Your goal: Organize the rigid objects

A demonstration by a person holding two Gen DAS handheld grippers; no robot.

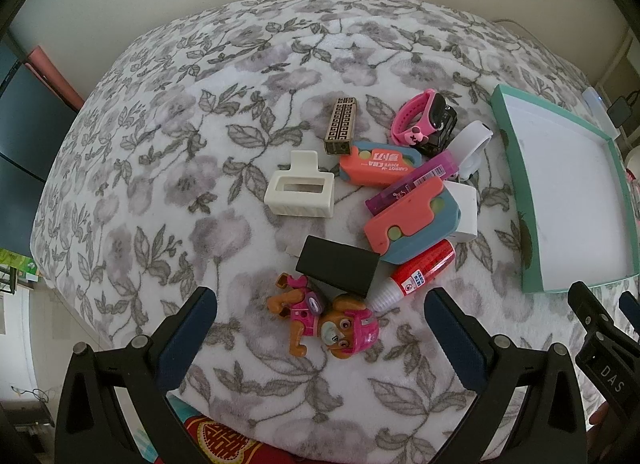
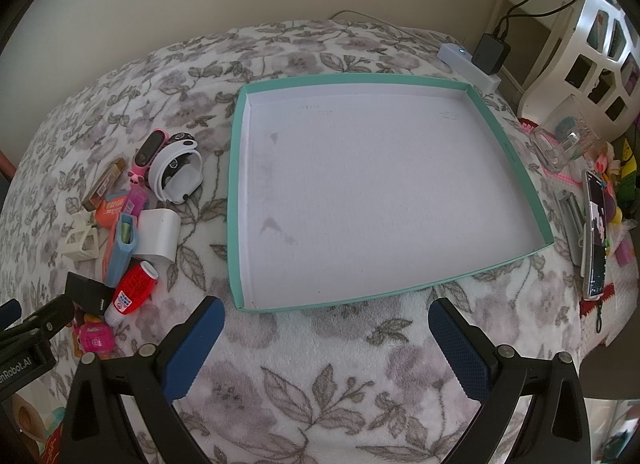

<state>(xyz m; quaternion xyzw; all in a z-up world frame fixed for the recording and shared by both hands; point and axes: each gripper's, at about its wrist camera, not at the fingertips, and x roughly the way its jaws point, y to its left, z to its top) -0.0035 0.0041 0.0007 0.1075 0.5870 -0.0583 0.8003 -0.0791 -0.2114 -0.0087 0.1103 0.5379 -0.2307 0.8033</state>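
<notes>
My left gripper (image 1: 320,304) is open and empty, its fingers either side of a pink dog toy (image 1: 328,324) on the floral blanket. Beyond it lie a black block (image 1: 338,266), a red glue bottle (image 1: 416,274), two coral-and-blue carrot knives (image 1: 412,220), a white clip (image 1: 300,190), a patterned gold box (image 1: 340,124), a purple tube (image 1: 412,180), a pink watch (image 1: 416,116) and a white charger (image 1: 466,212). My right gripper (image 2: 324,312) is open and empty, just in front of the near rim of the empty teal-edged tray (image 2: 236,192). The pile (image 2: 132,224) lies left of the tray.
A white power strip (image 2: 468,64) with a black adapter sits behind the tray. A phone (image 2: 596,232), a glass (image 2: 564,140) and small items lie at the right edge. The blanket (image 2: 320,364) drops off at the near and left sides.
</notes>
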